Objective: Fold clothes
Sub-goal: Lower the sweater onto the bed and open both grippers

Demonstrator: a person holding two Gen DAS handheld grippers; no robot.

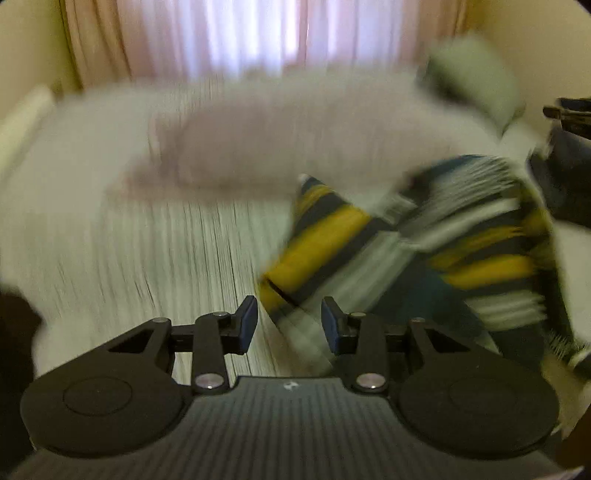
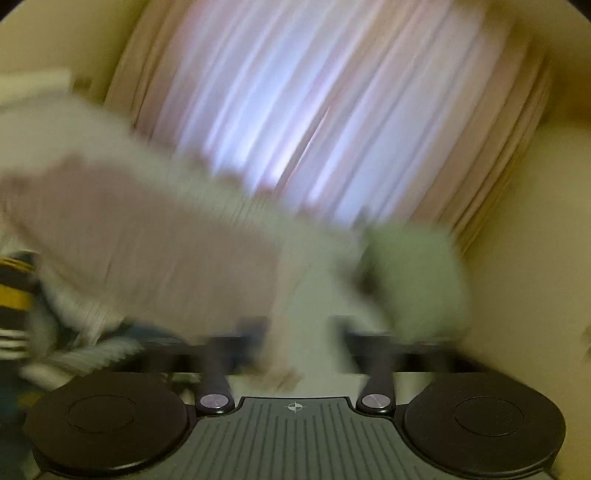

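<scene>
Though left wrist view blurred, left claw (image 1: 289, 325) reads clearly: fingers apart, nothing between them, hovering over white bed (image 1: 110, 258). Striped garment (image 1: 424, 251), yellow, navy and white, lies crumpled on bed just right of claw. Pinkish cloth (image 1: 258, 147) farther back, curtain (image 1: 258, 33) behind. Dark right claw (image 1: 569, 122) at far right edge.

Right wrist view heavily smeared: right claw (image 2: 301, 347) fingers apart, gripping nothing visible. Pinkish cloth (image 2: 147, 236) left, striped garment (image 2: 14, 295) at left edge, pale green pillow (image 2: 413, 280) right.

striped garment (image 1: 424, 251) right on bed (image 1: 110, 258) | curtain (image 1: 240, 37) behind — pillow (image 1: 476, 74) far-right
</scene>
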